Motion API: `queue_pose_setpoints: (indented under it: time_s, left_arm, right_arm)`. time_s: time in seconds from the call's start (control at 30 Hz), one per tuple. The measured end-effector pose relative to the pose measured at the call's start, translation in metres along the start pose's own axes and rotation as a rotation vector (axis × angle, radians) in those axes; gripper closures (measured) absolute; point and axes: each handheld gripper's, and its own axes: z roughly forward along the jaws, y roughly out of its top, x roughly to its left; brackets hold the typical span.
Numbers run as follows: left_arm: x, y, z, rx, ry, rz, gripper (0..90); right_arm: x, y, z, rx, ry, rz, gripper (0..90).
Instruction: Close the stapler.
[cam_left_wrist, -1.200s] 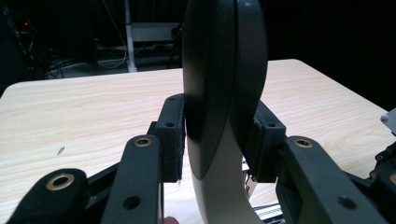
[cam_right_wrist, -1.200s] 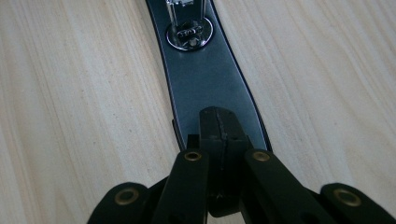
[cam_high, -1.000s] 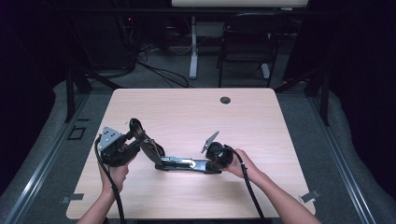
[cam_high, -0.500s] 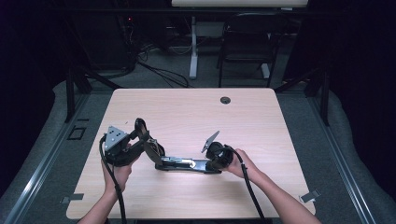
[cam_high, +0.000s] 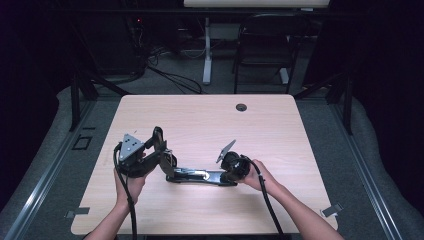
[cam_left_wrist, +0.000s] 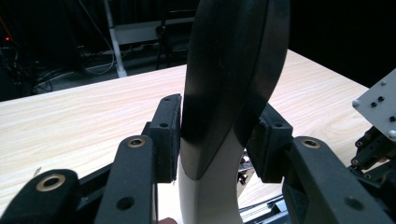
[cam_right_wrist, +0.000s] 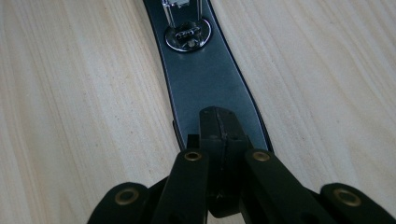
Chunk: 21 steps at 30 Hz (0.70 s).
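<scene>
One long black device (cam_high: 197, 176), flat on the wooden table (cam_high: 200, 120), near the front edge and lengthwise between the two tools. One curved arm (cam_left_wrist: 229, 84) at its left end, reared up off the base.

Two grippers, one per hand. Left gripper (cam_high: 162, 152), in the left hand (cam_high: 131, 182): pinching that curved arm from both sides, pads against its dark flanks, after easing slightly wider just now with the arm between them. Right gripper (cam_high: 222, 175), in the right hand (cam_high: 257, 175): pressed together with no gap, tips set over the near end of the base. Cannot tell whether touching it or only hovering just above.

Also counted: one dark round grommet (cam_high: 241, 107) in the far part of the tabletop, well apart from the work, and one chair (cam_high: 265, 40) on the floor beyond the table.

From above: the whole layout, both forearms in from the bottom, a cable from each tool, a grey three-cornered plate atop each. Too small there to judge the grip. From the left gripper view: the arm's pale underside and dark outer face, upright between the pads, plus a corner of the other tool's grey plate at the right edge. From the right gripper view: the smooth dark base along the wood grain, with one chrome fitting (cam_right_wrist: 187, 35) farther up it.
</scene>
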Motion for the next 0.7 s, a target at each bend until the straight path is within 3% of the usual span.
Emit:
queue_pose_setpoints:
  time_s: [0.7]
  left_arm:
    - [-0.017,0.003,0.01,0.017,-0.025,0.064,56.7]
  right_arm:
    - [-0.003,-0.002,0.0,-0.011,0.015,0.023,90.0]
